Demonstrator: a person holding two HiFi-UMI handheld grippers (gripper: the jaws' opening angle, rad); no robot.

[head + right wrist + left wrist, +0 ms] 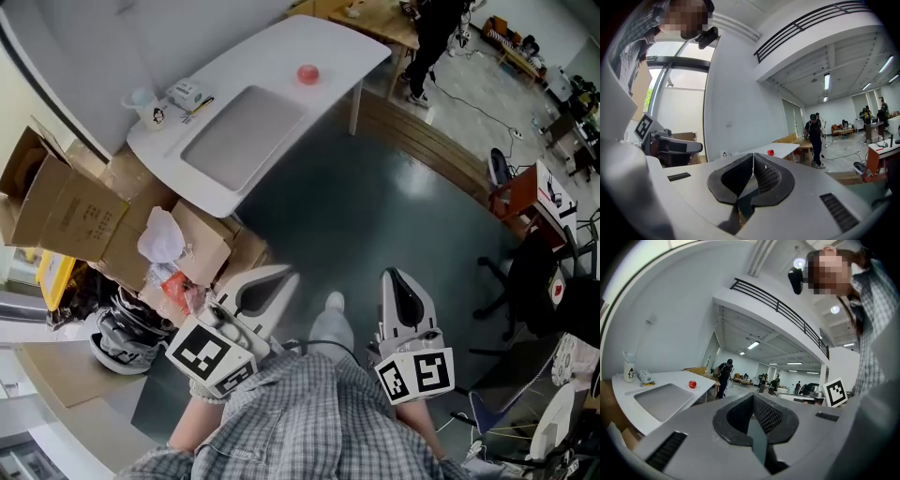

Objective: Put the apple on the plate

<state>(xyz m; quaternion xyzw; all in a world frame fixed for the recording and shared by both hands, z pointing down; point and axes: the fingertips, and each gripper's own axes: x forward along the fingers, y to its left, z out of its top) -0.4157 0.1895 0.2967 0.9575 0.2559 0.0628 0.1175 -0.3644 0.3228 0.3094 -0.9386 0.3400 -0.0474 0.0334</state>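
Left gripper (279,275), right gripper (393,275): jaws pressing together, holding nothing. Advice: be approaching far table (272,47), opening wide before apple (307,73) (probably rolls).

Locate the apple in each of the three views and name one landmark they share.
Head view: the apple is at top centre, near the table's far end.
Left gripper view: the apple is left of centre, far off beyond the jaws.
Right gripper view: the apple is small, just right of centre, above the jaws.
Shared landmark: the white table under it.
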